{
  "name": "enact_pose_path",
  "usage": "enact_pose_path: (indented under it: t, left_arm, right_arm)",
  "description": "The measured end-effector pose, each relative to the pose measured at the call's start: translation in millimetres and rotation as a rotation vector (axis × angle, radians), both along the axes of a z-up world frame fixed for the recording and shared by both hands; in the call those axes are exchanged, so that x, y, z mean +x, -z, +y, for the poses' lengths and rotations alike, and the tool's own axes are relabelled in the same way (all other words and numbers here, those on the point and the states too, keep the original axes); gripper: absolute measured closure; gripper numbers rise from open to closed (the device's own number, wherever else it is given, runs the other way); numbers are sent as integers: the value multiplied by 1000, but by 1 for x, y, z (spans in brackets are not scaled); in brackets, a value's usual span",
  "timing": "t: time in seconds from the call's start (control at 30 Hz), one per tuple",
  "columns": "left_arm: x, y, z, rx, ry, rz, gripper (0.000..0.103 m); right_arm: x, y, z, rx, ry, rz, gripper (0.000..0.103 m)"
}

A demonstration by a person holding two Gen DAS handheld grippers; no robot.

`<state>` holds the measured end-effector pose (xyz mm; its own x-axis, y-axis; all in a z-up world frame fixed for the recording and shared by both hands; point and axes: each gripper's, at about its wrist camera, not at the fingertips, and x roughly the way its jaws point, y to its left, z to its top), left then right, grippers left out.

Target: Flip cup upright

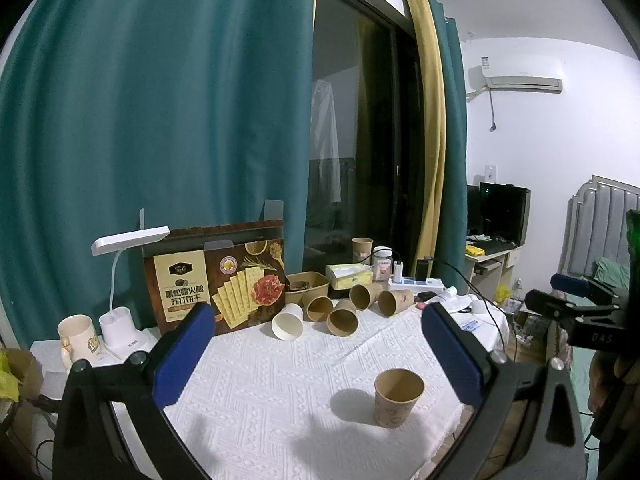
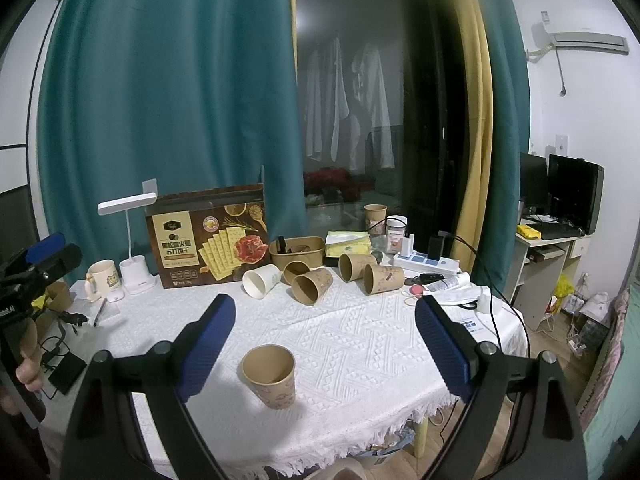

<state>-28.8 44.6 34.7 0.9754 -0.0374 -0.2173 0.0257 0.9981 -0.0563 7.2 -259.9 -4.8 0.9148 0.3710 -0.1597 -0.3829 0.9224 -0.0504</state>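
One white textured tablecloth [image 2: 340, 344] covered the table, and on it a brown paper cup [image 2: 269, 375] stood upright near the front edge. Both the left gripper [image 1: 316, 354] and right gripper [image 2: 324, 344] gaped wide, empty, hovering above the cup without touching it.

The left hand-held gripper [image 1: 316, 344] hovers with its blue-padded fingers [image 1: 182, 354] spread wide, gripping nothing. The right hand-held gripper [image 2: 324, 344] hovers likewise, fingers [image 2: 442, 346] wide apart and empty.
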Motion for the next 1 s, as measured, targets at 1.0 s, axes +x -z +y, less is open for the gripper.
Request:
enact_pose_path:
  t: [1.0]
  left_arm:
    - [-1,1,-1,0,19,-11,0]
  right_arm:
    - [1,5,1,-10,7,-3,13]
